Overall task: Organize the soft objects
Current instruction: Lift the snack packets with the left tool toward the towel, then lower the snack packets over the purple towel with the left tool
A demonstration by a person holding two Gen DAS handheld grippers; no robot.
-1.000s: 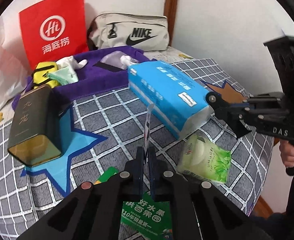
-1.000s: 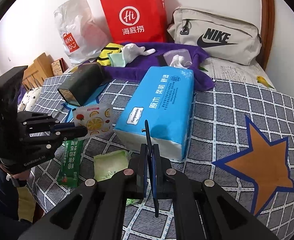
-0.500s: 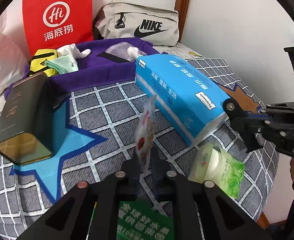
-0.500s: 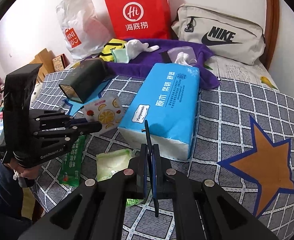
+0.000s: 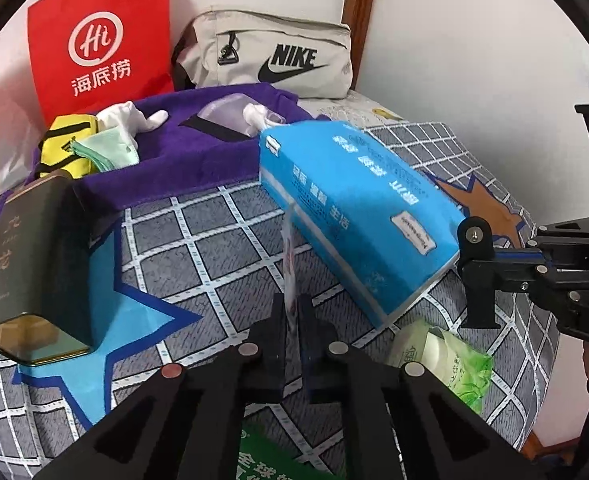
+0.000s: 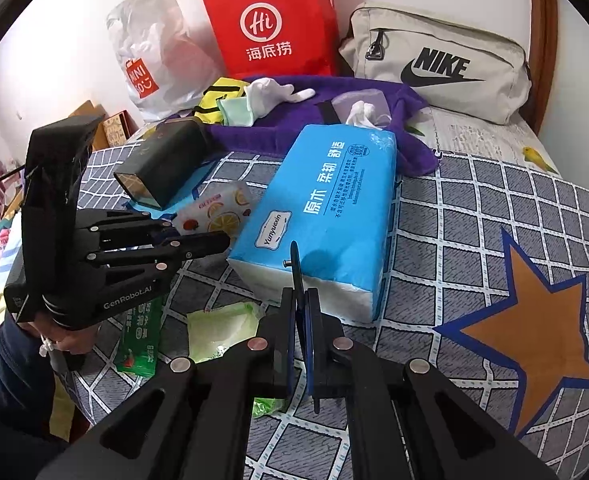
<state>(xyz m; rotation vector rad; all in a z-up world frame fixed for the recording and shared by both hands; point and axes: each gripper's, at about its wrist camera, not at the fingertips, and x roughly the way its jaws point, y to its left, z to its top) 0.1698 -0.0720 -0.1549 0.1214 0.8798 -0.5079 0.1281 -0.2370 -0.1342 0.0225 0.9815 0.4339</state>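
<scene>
Fruit-print packet [image 6: 218, 214] clamped edge-on in the left gripper [image 5: 292, 312], held above the checked bedspread [image 6: 474, 216], just beside the blue tissue pack [image 6: 334, 216] at its 9 o'clock. The left jaws have just been closing on it. Right gripper [image 6: 300, 312] clenched, nothing between the pads. Green wipes pack [image 5: 446, 360] lies at the blue pack's 6 o'clock. Dark tin [image 5: 30, 268] at 9 o'clock, purple towel [image 5: 182, 160] at 12.

Matte black left gripper [image 6: 214, 242], linkage arms with silver screw heads, white "GenRobot.AI" lettering on body. Right gripper [image 6: 300, 280]: black fingers, blue pads, round silver rivets. Dark navy sleeve [image 6: 10, 364] below the lettering.
</scene>
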